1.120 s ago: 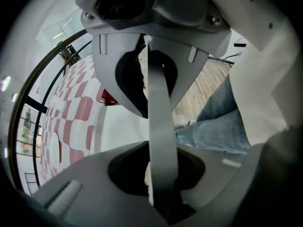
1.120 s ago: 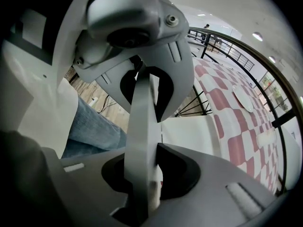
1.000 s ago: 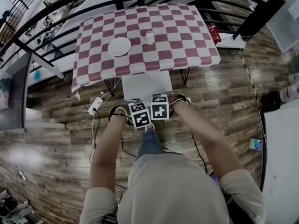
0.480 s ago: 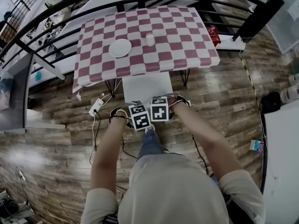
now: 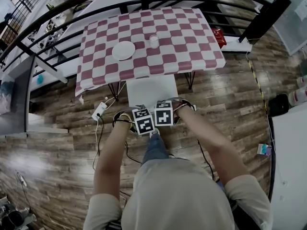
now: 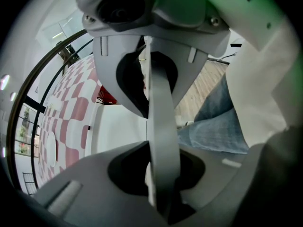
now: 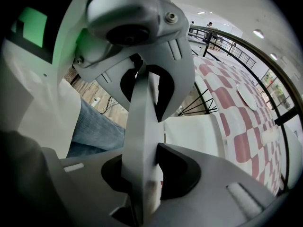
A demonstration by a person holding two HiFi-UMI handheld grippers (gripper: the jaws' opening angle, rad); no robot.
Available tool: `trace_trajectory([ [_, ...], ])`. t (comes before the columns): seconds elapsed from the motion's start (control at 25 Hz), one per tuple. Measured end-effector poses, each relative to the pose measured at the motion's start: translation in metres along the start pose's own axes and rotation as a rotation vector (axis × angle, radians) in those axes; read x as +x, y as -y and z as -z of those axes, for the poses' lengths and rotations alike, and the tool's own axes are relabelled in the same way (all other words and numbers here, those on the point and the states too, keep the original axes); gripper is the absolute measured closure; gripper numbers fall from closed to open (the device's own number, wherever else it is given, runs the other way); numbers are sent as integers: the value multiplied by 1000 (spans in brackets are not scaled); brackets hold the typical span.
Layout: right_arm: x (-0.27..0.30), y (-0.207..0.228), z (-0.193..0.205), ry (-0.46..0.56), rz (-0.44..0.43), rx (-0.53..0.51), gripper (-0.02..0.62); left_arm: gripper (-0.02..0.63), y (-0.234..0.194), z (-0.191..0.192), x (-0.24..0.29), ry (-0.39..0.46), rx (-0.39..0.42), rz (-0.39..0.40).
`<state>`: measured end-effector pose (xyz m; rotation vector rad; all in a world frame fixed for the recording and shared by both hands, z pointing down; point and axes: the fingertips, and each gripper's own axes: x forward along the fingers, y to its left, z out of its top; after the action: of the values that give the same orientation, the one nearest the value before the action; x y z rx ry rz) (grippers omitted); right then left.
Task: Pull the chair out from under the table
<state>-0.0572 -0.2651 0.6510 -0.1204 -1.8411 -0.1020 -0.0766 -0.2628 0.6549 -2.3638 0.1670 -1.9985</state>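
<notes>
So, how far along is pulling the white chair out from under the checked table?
Done: the white chair shows most of its seat clear of the red-and-white checked table. In hand: left gripper and right gripper clamp its backrest edge. To do: the seat's far end meets the tablecloth edge; probably pull further.
</notes>
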Motion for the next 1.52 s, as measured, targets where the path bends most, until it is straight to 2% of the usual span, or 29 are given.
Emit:
trace_trajectory([
  [0.36, -7, -1, 3, -6, -17, -40, 517, 523, 5, -5, -5, -13, -35, 25],
  [0.64, -8, -16, 0, 33, -41, 10, 517, 526, 18, -5, -8, 1, -28, 39],
  [1.52, -11, -59, 6, 28, -73, 48, 517, 526, 60, -13, -12, 5, -24, 66],
])
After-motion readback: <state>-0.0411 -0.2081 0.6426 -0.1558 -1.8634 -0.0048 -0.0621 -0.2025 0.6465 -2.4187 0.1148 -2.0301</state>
